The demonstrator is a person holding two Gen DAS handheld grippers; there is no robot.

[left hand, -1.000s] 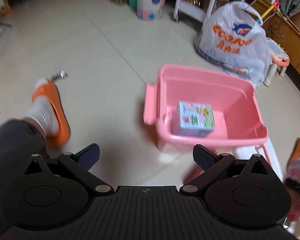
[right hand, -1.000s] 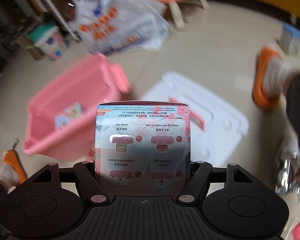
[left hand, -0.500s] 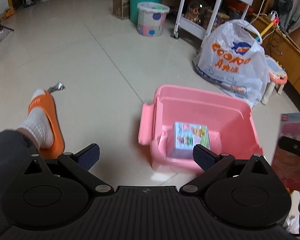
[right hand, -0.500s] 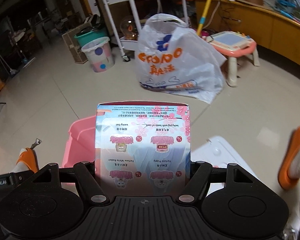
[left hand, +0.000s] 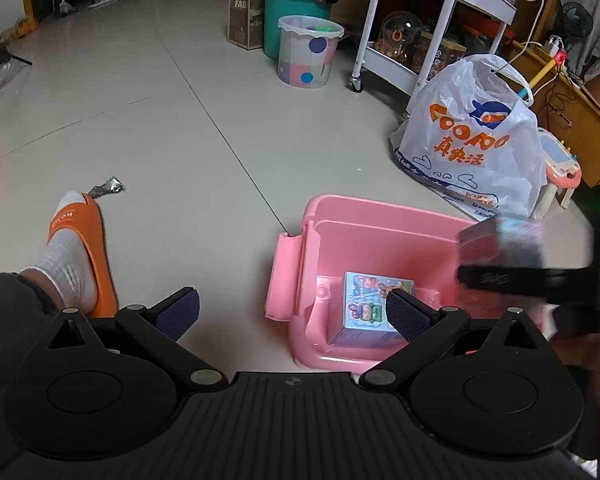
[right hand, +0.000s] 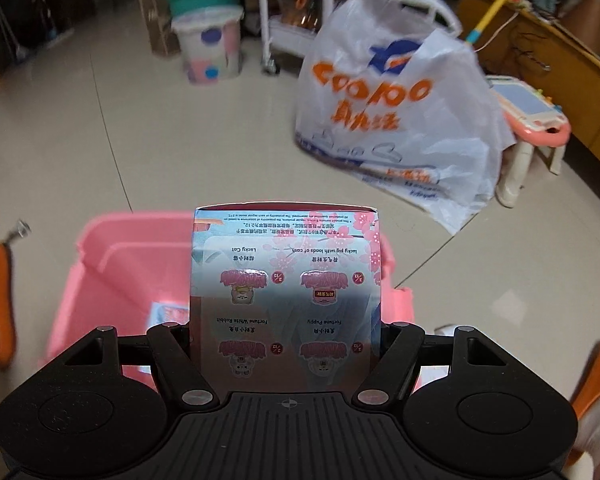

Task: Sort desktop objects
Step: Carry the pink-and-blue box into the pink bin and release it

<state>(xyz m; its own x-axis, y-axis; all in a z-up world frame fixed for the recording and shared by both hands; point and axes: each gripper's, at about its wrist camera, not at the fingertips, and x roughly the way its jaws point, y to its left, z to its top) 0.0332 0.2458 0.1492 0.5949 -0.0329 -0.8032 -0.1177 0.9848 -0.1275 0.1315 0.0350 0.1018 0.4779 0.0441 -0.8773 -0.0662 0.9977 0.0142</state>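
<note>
Carried box (right hand: pixel 286 292): tall printed carton, clamped between both jaws of right gripper (right hand: pixel 286 344), print upside down toward camera, held above near rim of pink bin (right hand: pixel 100 248)
Right gripper: closed firmly on carton's 2 side faces; blurred in left view, over bin's right side
Bin contents: 1 small blue box (left hand: pixel 374 308) resting on bin floor, left of centre
Left gripper (left hand: pixel 294 312): jaws spread wide, holding nothing, hovering just short of bin's near wall
Step in hand: likely delivery of 2nd box into bin
Next move: lower carton past rim into free space beside blue box, then release; tall carton may tip on landing
Surroundings: white shopping bag (right hand: pixel 396 120) beyond bin, orange slipper (left hand: pixel 80 252) at left on tiled floor
</note>
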